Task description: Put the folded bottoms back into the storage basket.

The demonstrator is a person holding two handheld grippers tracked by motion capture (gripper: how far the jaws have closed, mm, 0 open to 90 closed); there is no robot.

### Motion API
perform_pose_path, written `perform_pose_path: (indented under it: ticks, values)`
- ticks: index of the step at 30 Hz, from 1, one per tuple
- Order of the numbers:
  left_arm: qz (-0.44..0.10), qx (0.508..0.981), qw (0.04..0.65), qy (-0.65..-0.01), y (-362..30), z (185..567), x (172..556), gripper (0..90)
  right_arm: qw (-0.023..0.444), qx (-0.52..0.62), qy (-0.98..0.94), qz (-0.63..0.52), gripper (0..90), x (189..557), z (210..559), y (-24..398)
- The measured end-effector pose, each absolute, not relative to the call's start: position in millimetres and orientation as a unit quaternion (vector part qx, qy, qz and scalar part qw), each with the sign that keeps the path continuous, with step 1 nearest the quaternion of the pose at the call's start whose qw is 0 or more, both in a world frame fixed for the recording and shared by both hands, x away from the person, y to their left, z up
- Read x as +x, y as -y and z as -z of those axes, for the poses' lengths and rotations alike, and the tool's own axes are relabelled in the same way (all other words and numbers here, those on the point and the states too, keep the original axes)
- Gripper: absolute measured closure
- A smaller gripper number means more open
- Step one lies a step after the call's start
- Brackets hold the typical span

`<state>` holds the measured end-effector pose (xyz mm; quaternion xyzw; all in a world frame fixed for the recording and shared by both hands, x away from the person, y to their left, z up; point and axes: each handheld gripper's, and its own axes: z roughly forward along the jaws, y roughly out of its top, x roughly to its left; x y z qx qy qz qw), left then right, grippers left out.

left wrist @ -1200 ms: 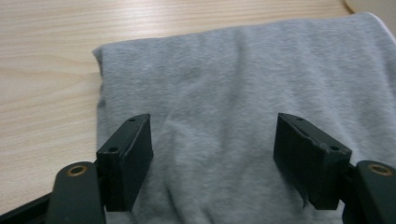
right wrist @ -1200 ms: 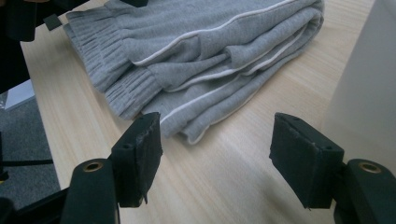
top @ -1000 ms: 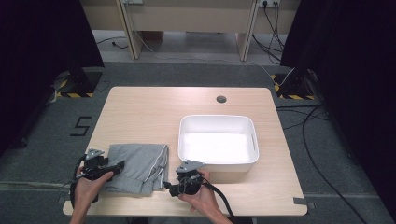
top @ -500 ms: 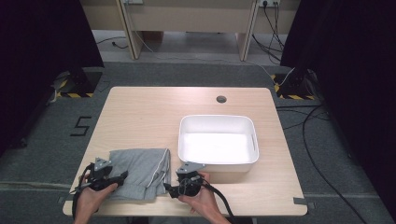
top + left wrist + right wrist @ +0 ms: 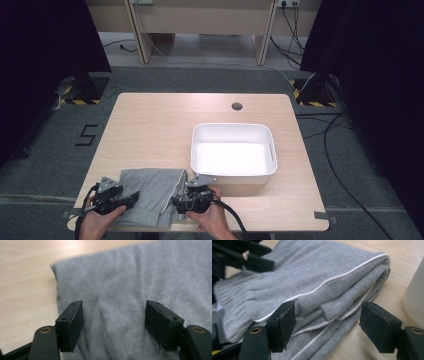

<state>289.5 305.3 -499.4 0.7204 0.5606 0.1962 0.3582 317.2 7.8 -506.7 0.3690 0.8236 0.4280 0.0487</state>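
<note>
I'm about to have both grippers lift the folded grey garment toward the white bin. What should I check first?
1. Left gripper jaws open over the grey garment: ok.
2. Right gripper jaws open, having just widened, at the folded edge: ok.
3. Pads pressing the cloth: not ok, neither grips yet.
4. White bin empty: ok.
5. Garment folded, layers stacked: ok.
6. Every layer between the right jaws: cannot tell.
</note>
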Motion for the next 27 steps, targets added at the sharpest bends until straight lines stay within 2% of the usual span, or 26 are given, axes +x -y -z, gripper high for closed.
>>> perform_pose_path:
  ticks: [5,8,12,14,16,19,22,26,27]
  values:
    - [-0.198,0.712,0.357,-0.571,-319.6,491.8,296.4,30.5,0.060,0.367,-0.835,-0.405,27.7,321.3,516.2,-14.3]
    - [-0.201,0.711,0.332,-0.586,-329.0,497.8,301.9,29.0,0.077,0.359,-0.843,-0.392,27.8,321.4,516.0,-16.1]
    - [-0.170,0.721,0.326,-0.588,-327.1,510.9,301.5,29.3,0.097,0.345,-0.852,-0.382,28.3,318.5,516.7,-20.5]
    - [-0.172,0.721,0.327,-0.586,-324.7,511.0,300.0,29.7,0.096,0.338,-0.855,-0.382,29.3,319.8,516.6,-21.8]
    - [-0.160,0.720,0.337,-0.585,-322.8,510.4,298.5,34.4,0.092,0.336,-0.856,-0.383,30.6,321.4,516.2,-22.1]
    - [-0.170,0.726,0.339,-0.574,-316.9,511.9,294.9,37.9,0.092,0.333,-0.855,-0.386,31.3,322.2,516.8,-23.0]
    - [-0.167,0.732,0.341,-0.566,-311.7,511.2,292.9,47.2,0.095,0.325,-0.858,-0.387,34.3,321.8,517.3,-24.9]
    - [-0.160,0.730,0.352,-0.564,-313.0,511.9,292.6,62.9,0.083,0.322,-0.857,-0.394,43.4,324.6,516.9,-24.7]
    - [-0.158,0.729,0.356,-0.563,-313.5,512.4,292.6,65.9,0.080,0.320,-0.857,-0.397,48.7,325.0,516.9,-24.5]
